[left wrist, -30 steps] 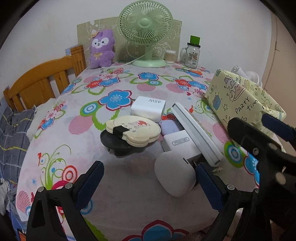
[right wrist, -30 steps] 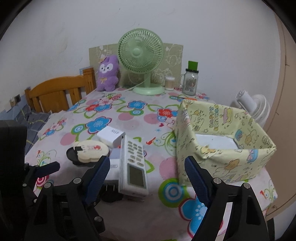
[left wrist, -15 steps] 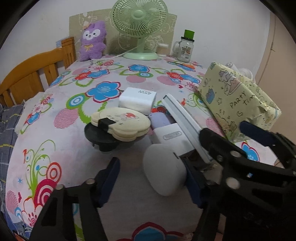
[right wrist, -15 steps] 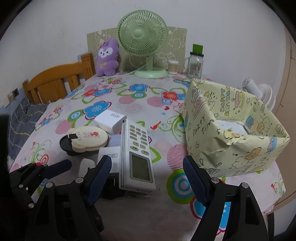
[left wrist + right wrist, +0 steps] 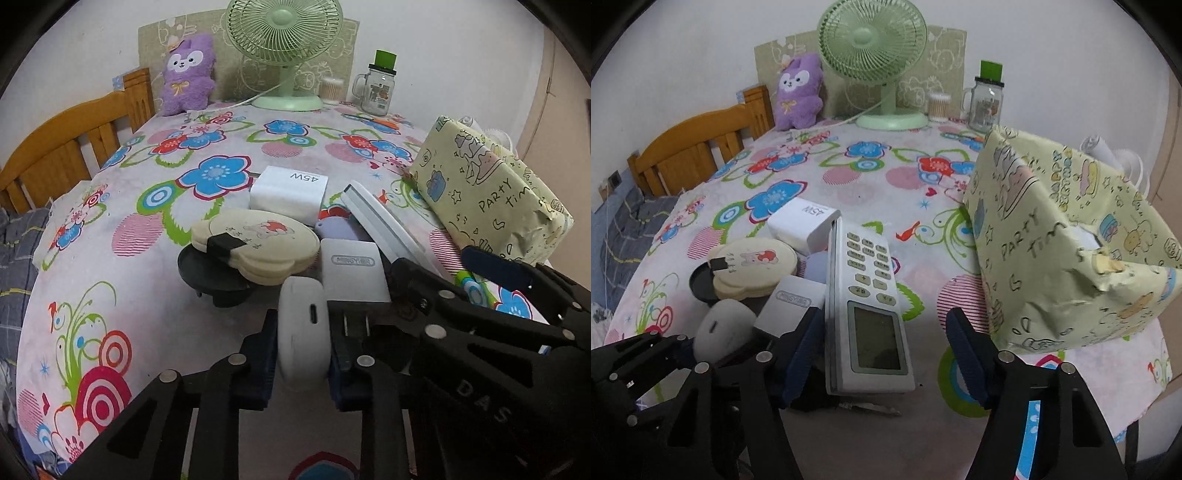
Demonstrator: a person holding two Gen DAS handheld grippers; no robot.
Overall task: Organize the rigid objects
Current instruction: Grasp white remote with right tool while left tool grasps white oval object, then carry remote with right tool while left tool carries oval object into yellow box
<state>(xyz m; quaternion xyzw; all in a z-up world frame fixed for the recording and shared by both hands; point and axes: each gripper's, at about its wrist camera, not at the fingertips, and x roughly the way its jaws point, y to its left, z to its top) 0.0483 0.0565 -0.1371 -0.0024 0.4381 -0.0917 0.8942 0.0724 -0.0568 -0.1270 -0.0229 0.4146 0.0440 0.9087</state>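
Note:
My left gripper (image 5: 303, 354) is shut on a white oval earbud case (image 5: 303, 332), standing on edge with its port up; the case also shows in the right wrist view (image 5: 722, 328). My right gripper (image 5: 882, 362) is open around the near end of a white remote control (image 5: 866, 295). Beside them lie a white plug adapter (image 5: 352, 273), a white 45W charger (image 5: 288, 192), a cream bear-shaped case (image 5: 258, 247) on a black disc (image 5: 210, 269), and a small lilac item (image 5: 338, 229). A yellow party-print box (image 5: 1071, 236) stands open at the right.
A green fan (image 5: 875, 55), a purple plush toy (image 5: 798, 88), a cotton-swab jar (image 5: 938, 107) and a glass mug with a green lid (image 5: 986, 99) stand at the back. A wooden chair (image 5: 698, 155) is at the left. The flowered tablecloth (image 5: 871, 177) covers the table.
My left gripper moved forward and shut on the earbud case, which now stands on edge. My right gripper moved forward and down around the remote's near end.

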